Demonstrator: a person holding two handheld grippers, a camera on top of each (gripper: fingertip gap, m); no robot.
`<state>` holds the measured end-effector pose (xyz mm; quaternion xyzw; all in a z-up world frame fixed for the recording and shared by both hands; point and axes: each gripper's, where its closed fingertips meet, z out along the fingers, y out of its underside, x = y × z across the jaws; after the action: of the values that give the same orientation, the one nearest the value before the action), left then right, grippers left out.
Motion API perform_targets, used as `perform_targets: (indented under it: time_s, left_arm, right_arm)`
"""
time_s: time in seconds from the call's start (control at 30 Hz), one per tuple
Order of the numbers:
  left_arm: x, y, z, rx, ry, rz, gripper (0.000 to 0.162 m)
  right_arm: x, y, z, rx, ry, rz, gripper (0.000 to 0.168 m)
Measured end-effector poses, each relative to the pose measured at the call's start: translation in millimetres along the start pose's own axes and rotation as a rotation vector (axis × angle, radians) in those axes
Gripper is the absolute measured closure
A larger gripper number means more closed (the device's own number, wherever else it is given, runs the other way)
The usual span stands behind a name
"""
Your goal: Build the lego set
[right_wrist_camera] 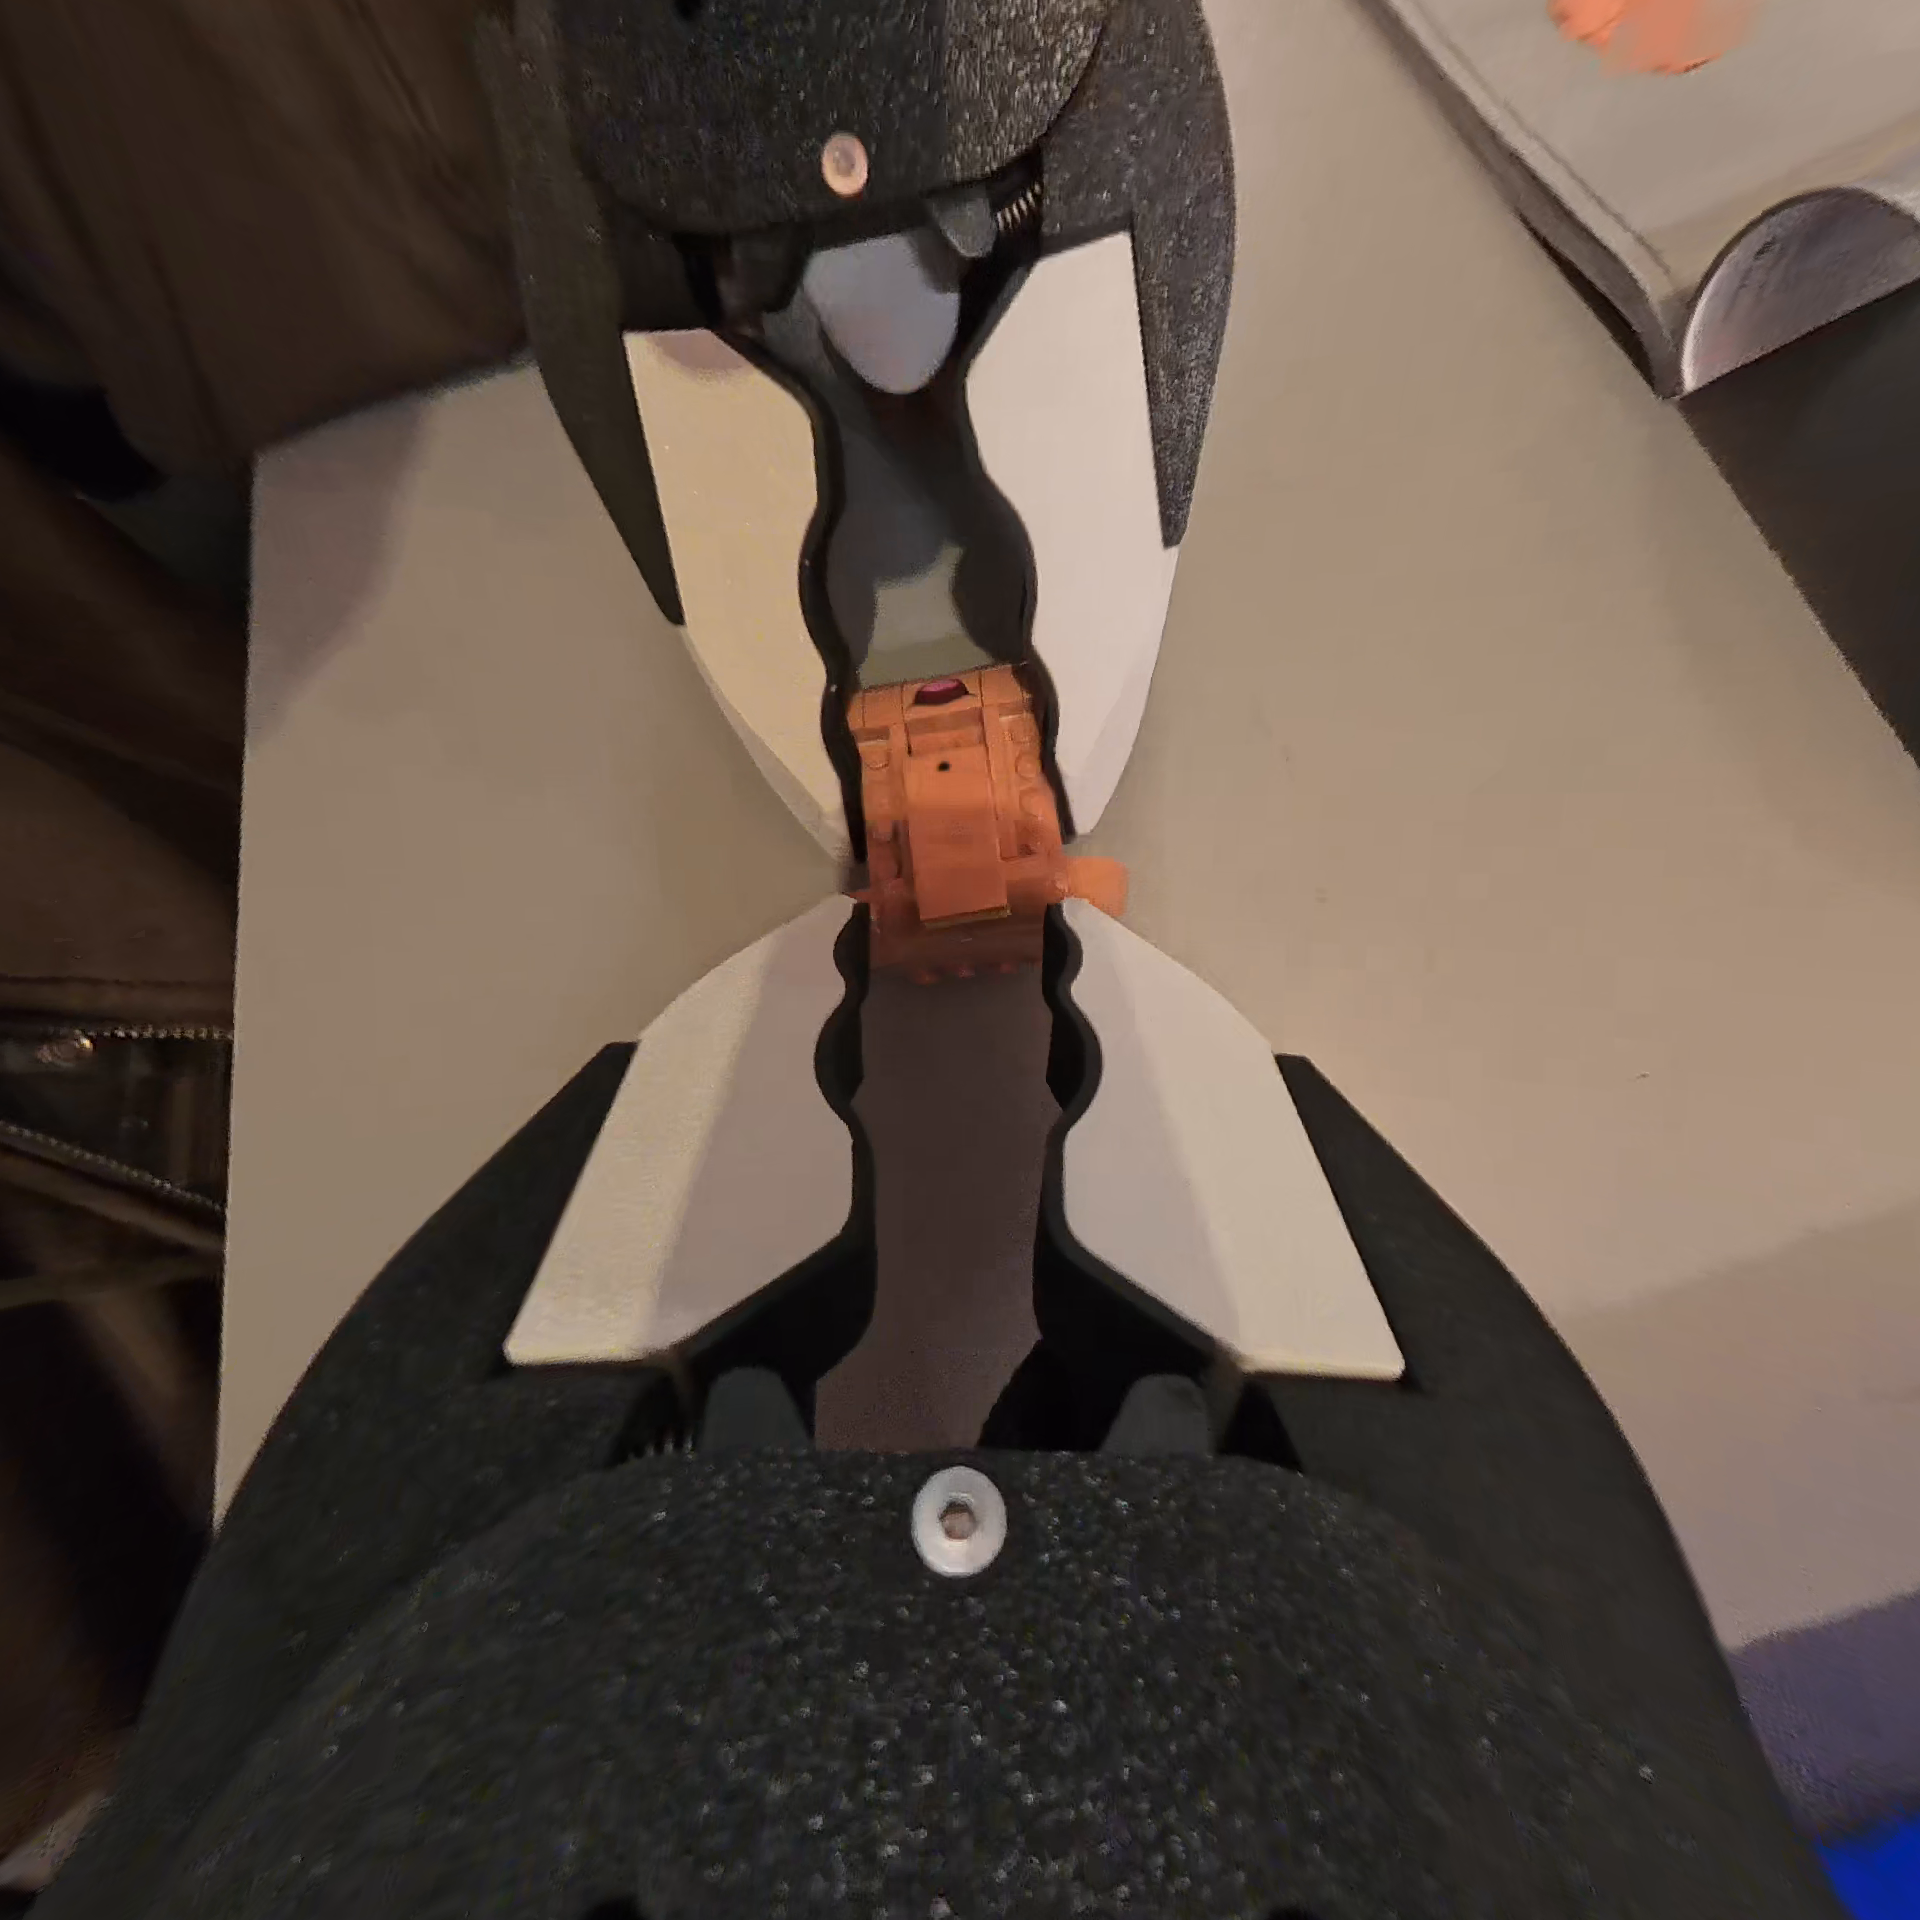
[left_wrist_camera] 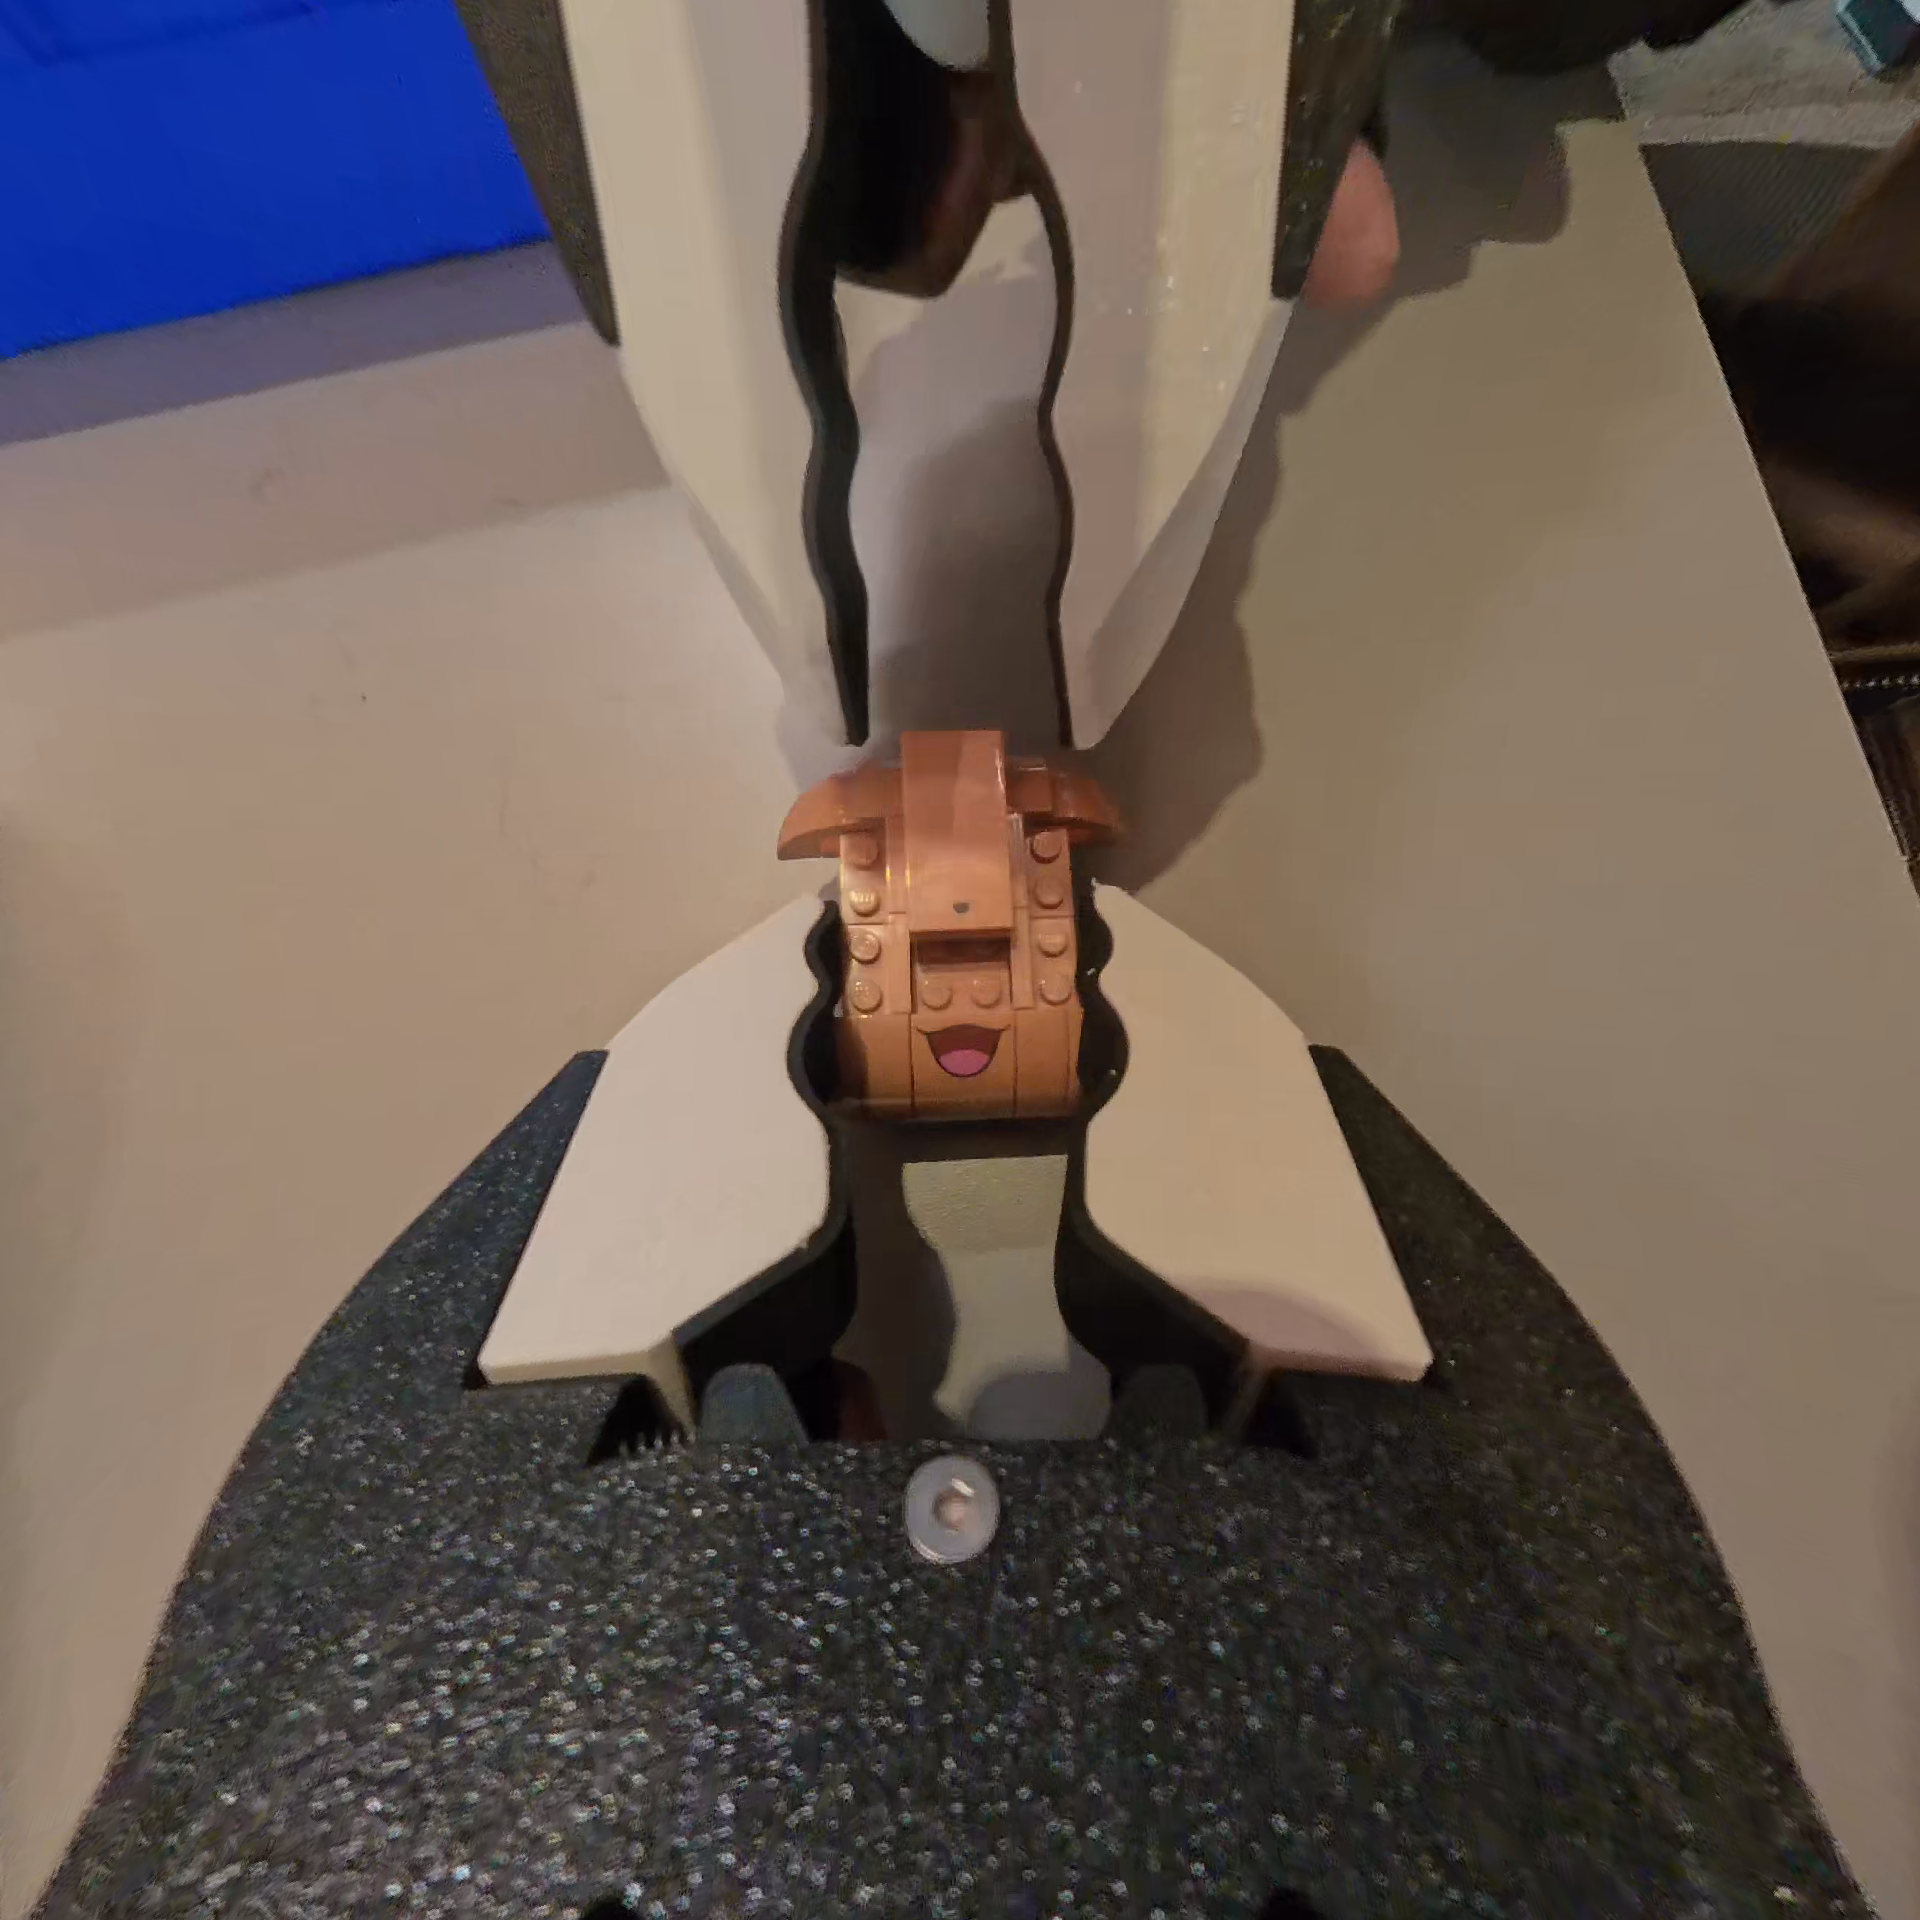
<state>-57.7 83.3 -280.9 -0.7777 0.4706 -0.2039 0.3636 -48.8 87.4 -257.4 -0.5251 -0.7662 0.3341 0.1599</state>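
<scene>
So 2 tools, left tool (left_wrist_camera: 956, 997) & right tool (right_wrist_camera: 951, 925), grip 1 tan lego build (left_wrist_camera: 951, 935).

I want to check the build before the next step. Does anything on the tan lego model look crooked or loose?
Nothing stands out. The tan lego model sits straight between the left gripper and the right gripper; its curved side pieces look level, and no bricks lie loose on the table.

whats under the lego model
Only the beige table shows beneath the tan lego model, which both jaws hold from opposite ends. Its underside is hidden.
</scene>
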Motion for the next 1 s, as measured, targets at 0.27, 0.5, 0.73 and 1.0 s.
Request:
perform_targets:
  time_s: [0.27, 0.5, 0.73, 1.0]
  left_arm:
    - [-1.1, -2.2, -0.1, 0.019, 0.002, -0.017, 0.119]
    - [-0.1, -1.9, 0.1, 0.015, 0.004, -0.013, 0.119]
    - [1.4, -1.3, 0.8, 0.004, 0.006, -0.006, 0.119]
    - [1.6, -0.7, 1.0, -0.005, 0.0, -0.002, 0.119]
  right_arm:
    - [2.1, -2.9, -1.6, 0.145, 0.071, -0.02, 0.141]
    - [3.4, -3.9, 2.2, 0.159, 0.059, -0.02, 0.151]
    - [-1.0, -5.7, 4.6, 0.118, 0.053, -0.044, 0.152]
    - [1.1, -8.6, 3.3, 0.058, 0.092, -0.034, 0.152]
